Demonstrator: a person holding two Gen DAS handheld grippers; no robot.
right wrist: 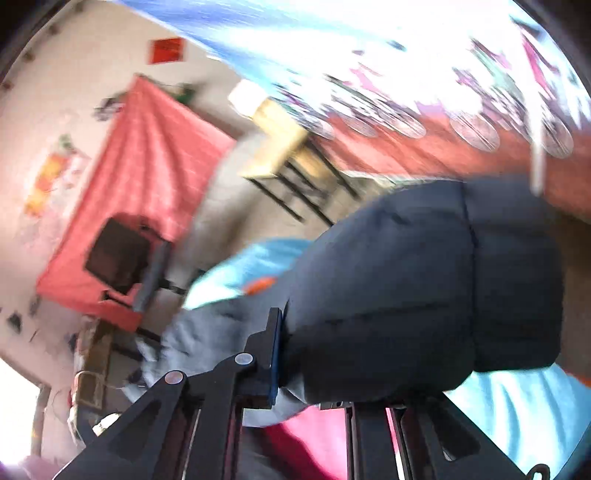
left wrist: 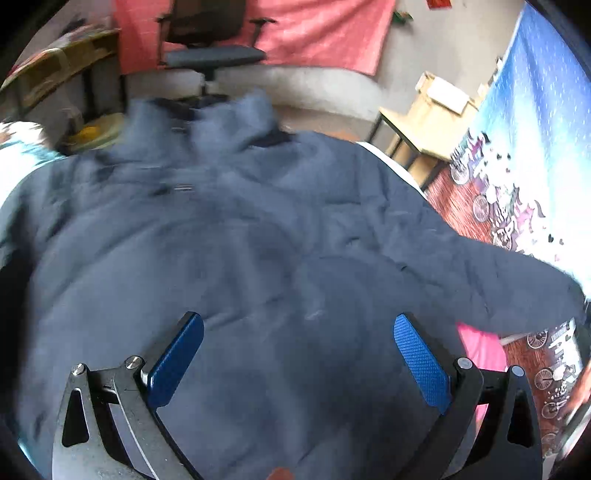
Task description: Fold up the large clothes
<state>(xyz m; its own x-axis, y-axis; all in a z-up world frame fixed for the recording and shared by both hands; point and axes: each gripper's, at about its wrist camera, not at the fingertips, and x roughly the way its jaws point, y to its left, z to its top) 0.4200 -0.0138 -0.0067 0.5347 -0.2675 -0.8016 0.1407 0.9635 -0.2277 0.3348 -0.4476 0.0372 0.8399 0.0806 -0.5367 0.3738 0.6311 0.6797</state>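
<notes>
The right hand-held gripper (right wrist: 291, 354) is clamped on a sleeve (right wrist: 424, 288) of the dark padded jacket (left wrist: 240, 240). The left hand-held gripper (left wrist: 297, 354) hovers wide open and empty above the jacket's body. Best to carry the sleeve across smoothly, keeping it taut. Blur and the bunched sleeve hide the right gripper's far finger and whatever surface lies beneath.

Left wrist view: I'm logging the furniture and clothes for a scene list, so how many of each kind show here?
Dark blue jacket: 1
Office chair: 1
Small wooden tables: 2
Red wall cloth: 1
Total: 5
</notes>
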